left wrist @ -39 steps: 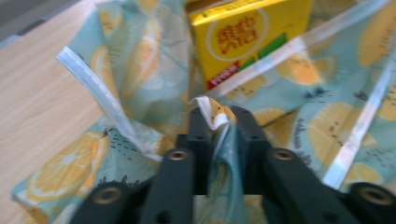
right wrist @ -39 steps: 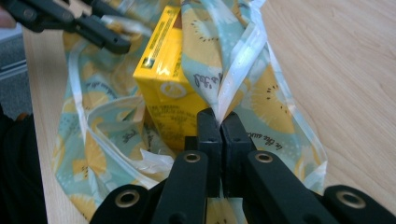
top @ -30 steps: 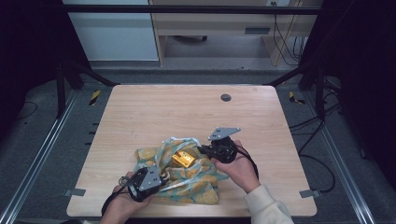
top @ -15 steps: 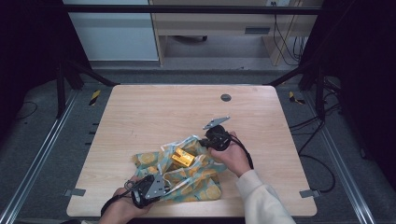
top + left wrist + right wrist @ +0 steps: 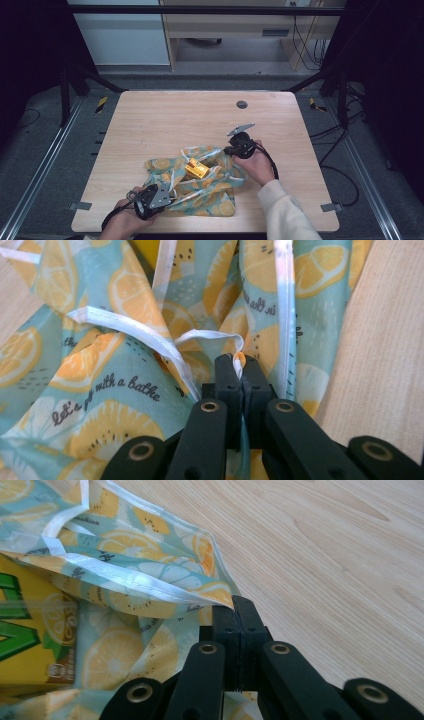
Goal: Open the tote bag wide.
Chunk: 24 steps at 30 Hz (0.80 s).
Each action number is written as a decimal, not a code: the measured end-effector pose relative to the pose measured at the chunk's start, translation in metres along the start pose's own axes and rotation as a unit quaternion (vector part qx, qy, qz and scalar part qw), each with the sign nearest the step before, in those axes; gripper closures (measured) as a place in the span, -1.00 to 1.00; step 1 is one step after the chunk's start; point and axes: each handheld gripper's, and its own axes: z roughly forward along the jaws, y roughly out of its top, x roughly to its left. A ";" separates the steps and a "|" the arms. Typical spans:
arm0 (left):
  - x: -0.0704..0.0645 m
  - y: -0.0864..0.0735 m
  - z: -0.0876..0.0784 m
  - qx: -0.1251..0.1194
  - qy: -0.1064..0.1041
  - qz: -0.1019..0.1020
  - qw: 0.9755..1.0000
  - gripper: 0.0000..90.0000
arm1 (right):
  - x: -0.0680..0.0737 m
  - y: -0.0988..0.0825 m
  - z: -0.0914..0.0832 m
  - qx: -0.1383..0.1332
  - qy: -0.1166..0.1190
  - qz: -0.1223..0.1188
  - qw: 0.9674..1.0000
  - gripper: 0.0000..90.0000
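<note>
Pinching the lemon-print cloth (image 5: pixel 200 187) tight with the left gripper (image 5: pixel 239 371), jaws fully closed on its white hem. Clamping a cloth corner in the right gripper (image 5: pixel 235 611) beside the yellow carton (image 5: pixel 197 169).

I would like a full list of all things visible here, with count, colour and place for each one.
cloth: 1, teal with a yellow lemon print and white trim, crumpled on the near middle of the table
carton: 1, yellow with green print, lying on the cloth
table: 1, light wood, centre of the high view
grommet: 1, dark, round, far side of the table
left gripper: 1, black, shut on the cloth's white trim at its near left edge
right gripper: 1, black, shut on the cloth's right corner
sleeve: 1, cream, on the right arm
</note>
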 end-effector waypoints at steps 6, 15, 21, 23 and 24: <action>0.003 -0.002 0.002 0.003 -0.001 -0.007 1.000 0.99 | -0.002 -0.002 0.004 0.007 -0.010 0.007 1.000 1.00; 0.007 0.000 0.009 0.009 0.010 -0.015 1.000 0.98 | -0.005 -0.004 0.007 0.008 -0.022 0.013 1.000 1.00; 0.012 0.004 0.016 0.005 0.011 -0.026 1.000 0.98 | -0.010 -0.005 0.004 0.002 -0.034 0.015 0.999 1.00; 0.012 0.005 0.017 0.004 0.015 -0.027 1.000 0.98 | -0.012 -0.004 0.004 0.003 -0.036 0.013 0.999 1.00; 0.012 0.006 0.018 0.002 0.016 -0.029 0.999 0.98 | -0.013 -0.003 0.005 0.000 -0.036 0.014 0.999 1.00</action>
